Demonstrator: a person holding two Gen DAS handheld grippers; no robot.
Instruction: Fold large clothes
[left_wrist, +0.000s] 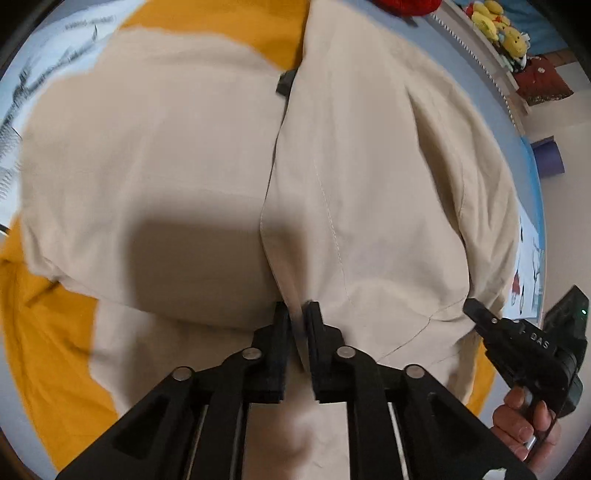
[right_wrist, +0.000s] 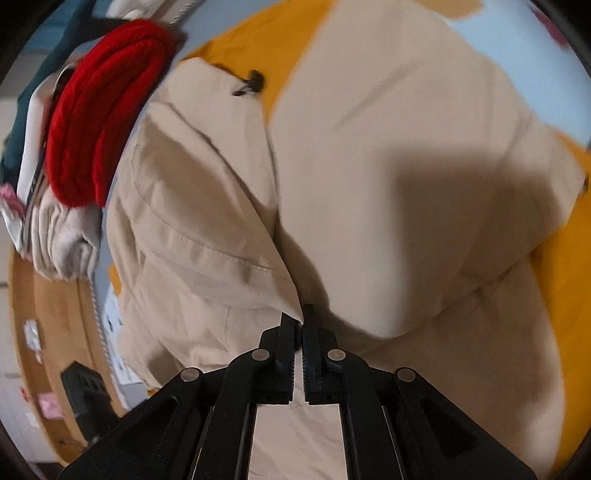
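A large beige garment (left_wrist: 166, 166) lies spread in folded layers on a yellow sheet (left_wrist: 48, 332). My left gripper (left_wrist: 297, 314) points steeply down, with a narrow gap between its jaws, which pinch the edge of the upper fold that runs up the middle. In the right wrist view the same garment (right_wrist: 406, 110) fills the frame. My right gripper (right_wrist: 301, 321) is almost closed, and the corner of a stitched flap is caught at its tips. It also shows at the left wrist view's right edge as the right gripper (left_wrist: 472, 308), held by a hand (left_wrist: 524, 424).
A folded red knit (right_wrist: 99, 122) sits on a pile of other clothes at the left of the right wrist view. A black cord toggle (right_wrist: 253, 79) lies at the garment's far edge. Yellow plush toys (left_wrist: 495, 22) line a shelf beyond the bed. Wooden floor (right_wrist: 55, 314) shows lower left.
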